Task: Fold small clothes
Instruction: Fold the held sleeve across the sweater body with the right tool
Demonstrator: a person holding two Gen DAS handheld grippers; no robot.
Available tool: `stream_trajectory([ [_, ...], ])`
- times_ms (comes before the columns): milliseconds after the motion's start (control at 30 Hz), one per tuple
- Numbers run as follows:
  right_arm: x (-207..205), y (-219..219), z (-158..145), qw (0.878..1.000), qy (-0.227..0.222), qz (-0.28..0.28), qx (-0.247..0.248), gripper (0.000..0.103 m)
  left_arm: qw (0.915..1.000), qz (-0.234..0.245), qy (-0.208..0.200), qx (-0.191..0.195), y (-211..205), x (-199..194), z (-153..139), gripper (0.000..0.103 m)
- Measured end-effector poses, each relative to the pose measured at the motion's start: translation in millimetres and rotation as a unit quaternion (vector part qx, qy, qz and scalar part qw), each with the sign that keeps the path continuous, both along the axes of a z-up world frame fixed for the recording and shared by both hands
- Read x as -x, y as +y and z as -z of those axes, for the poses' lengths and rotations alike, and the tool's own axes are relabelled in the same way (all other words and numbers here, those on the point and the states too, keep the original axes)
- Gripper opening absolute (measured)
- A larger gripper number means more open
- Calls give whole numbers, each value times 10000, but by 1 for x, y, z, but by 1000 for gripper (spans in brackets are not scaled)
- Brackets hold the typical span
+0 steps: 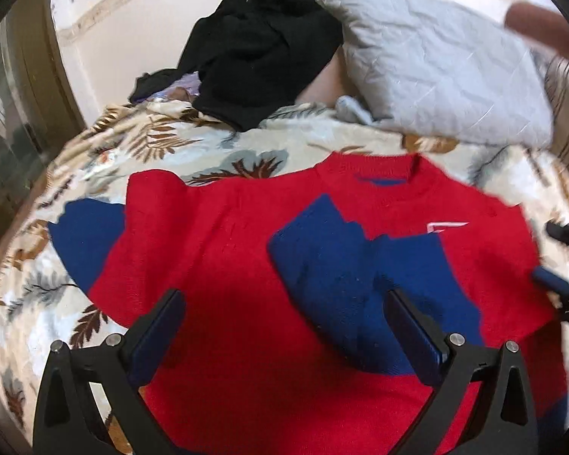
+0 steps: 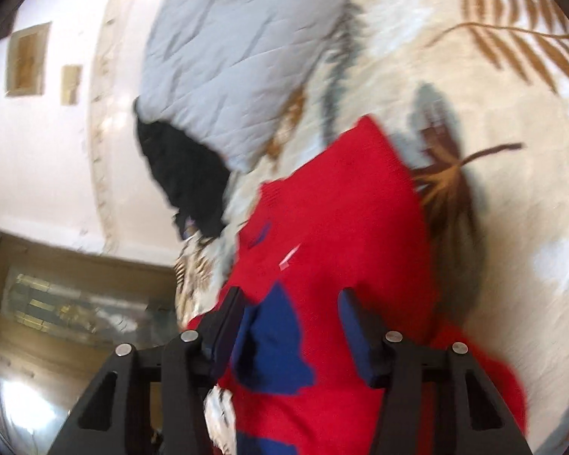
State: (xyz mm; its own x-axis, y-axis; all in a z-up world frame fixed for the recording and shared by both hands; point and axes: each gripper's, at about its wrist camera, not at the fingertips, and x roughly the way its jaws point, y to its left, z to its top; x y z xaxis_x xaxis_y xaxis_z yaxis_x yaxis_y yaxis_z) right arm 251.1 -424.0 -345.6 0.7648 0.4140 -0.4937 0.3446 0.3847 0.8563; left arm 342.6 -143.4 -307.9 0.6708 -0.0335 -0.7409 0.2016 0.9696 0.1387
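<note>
A red sweater (image 1: 227,250) with blue sleeves lies flat on the leaf-print bedspread (image 1: 151,151), neck toward the pillow. One blue sleeve (image 1: 364,265) is folded across its chest; the other blue sleeve (image 1: 85,242) sticks out at the left. My left gripper (image 1: 284,303) is open and empty, hovering over the sweater's middle. My right gripper (image 2: 290,303) is open over the sweater's (image 2: 341,208) edge, with the blue sleeve (image 2: 277,341) between its fingers; it also shows at the right edge of the left wrist view (image 1: 557,261).
A grey quilted pillow (image 1: 436,64) and a heap of black clothes (image 1: 261,49) lie at the head of the bed by the pale wall. The pillow (image 2: 239,57) and black clothes (image 2: 186,174) also show in the right wrist view. A wooden cabinet (image 2: 57,303) stands beside the bed.
</note>
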Motion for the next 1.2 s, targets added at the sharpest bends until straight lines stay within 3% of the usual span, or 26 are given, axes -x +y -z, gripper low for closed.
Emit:
stream_trajectory([
  [133, -10, -9, 9, 9998, 193, -17, -73, 55, 9956, -451, -89, -811, -1, -7, 14, 103],
  [267, -12, -5, 8, 9992, 338, -156, 146, 55, 9851, -1010, -182, -1383, 28, -12, 14, 103],
  [367, -14, -1, 5, 9987, 369, -211, 293, 55, 9804, -1440, -114, -1341, 71, -17, 7, 103],
  [467, -10, 2, 3, 9983, 395, -205, 377, 55, 9755, -1932, -42, -1048, 124, -18, -4, 103],
  [567, -10, 11, -3, 9983, 234, -281, 450, 55, 9689, -2423, 82, -485, 182, -17, -12, 103],
  [733, -36, 75, -25, 9908, -294, -1289, 285, 55, 9548, -2891, 454, 514, 251, -27, -11, 103],
  [833, -65, 119, -15, 9886, -90, -1491, 201, 55, 9471, -2986, 623, 992, 277, -33, -5, 103],
  [967, -102, 157, 12, 9894, 507, -1359, 124, 55, 9384, -2889, 781, 1726, 305, -44, 1, 103],
  [1033, -115, 174, 8, 9887, 521, -1379, 260, 55, 9318, -2828, 845, 2114, 317, -52, 4, 103],
  [1100, -122, 200, -16, 9839, 120, -1705, 521, 55, 9207, -2787, 850, 2596, 333, -61, 6, 103],
  [1200, -119, 241, -63, 9597, -819, -2542, 874, 55, 9081, -2924, 718, 2910, 354, -67, 9, 103],
])
